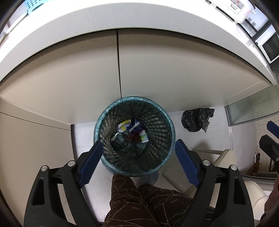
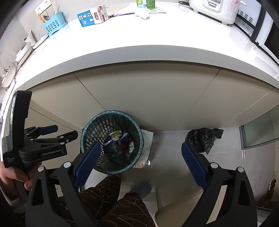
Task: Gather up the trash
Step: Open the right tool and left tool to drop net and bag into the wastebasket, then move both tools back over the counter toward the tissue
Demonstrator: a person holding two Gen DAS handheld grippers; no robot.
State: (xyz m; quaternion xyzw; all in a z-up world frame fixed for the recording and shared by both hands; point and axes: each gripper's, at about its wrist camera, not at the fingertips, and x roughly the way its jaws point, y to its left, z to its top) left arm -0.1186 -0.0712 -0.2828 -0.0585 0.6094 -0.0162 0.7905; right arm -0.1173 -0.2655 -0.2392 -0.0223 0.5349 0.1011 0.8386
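Wrappers and small cartons (image 1: 133, 130) lie at the bottom of the mesh waste bin (image 1: 134, 104), which stands on the floor directly beneath the left tool (image 1: 137, 155), framed between its two blue pads. Judged from this, one drop is complete: the left tool's jaws are released and spread wide, with nothing between them. Left to collect, as far as visible: a blue milk carton (image 2: 92, 16) lying on its side, crumpled paper (image 2: 143, 14) and green cartons (image 2: 146, 3) on the bench (image 2: 139, 43), far ahead of and above the right tool (image 2: 141, 160); a black bag (image 2: 203, 139) sits on the floor just beyond the right tool's right pad. The right tool is likewise released and empty, jaws wide. Both tools point steeply down, side by side, the left one gripped by a hand (image 2: 12, 174) to the left of the right tool. The person's legs (image 1: 139, 200) are below both.
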